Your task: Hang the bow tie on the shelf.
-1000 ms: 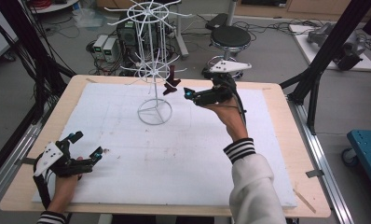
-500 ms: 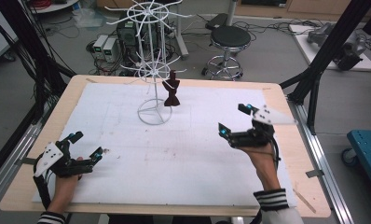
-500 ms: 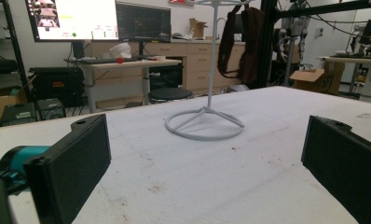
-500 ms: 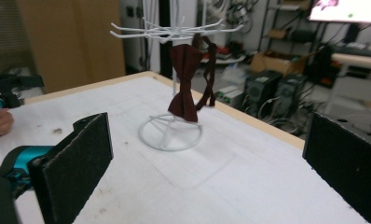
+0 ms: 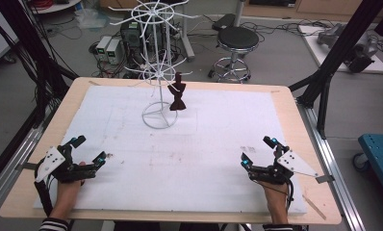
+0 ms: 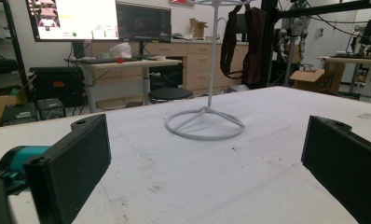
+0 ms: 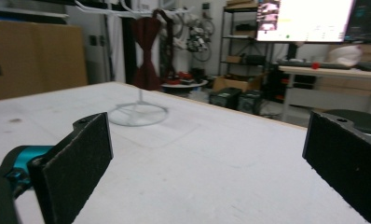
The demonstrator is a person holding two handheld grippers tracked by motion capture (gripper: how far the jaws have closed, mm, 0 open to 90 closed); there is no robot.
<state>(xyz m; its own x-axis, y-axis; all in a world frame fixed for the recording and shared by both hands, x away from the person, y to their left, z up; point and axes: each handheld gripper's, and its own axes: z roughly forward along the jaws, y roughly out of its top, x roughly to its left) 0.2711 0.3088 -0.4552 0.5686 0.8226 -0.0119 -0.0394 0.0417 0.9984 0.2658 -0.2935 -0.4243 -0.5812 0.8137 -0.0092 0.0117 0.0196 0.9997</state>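
A white wire rack [image 5: 159,72] stands at the back middle of the white mat, its ring base [image 6: 205,125] on the foam. A dark brown bow tie [image 5: 177,93] hangs from one of its lower hooks; it also hangs there in the left gripper view [image 6: 243,42] and the right gripper view [image 7: 146,49]. My left gripper [image 5: 89,150] rests open near the front left corner, nothing between its jaws. At the front right, my right gripper [image 5: 258,150] is open and empty too, low over the mat. Both point toward the rack.
The white foam mat [image 5: 204,139] covers the wooden table [image 5: 69,96]. Behind the table stand a black stool [image 5: 235,41], power boxes [image 5: 108,48] and cables on the floor. Black frame posts [image 5: 343,43] rise at both sides.
My right gripper let go of the bow tie at the rack and drew back to the front right of the mat. The bow tie now hangs on the rack. My left gripper stayed put.
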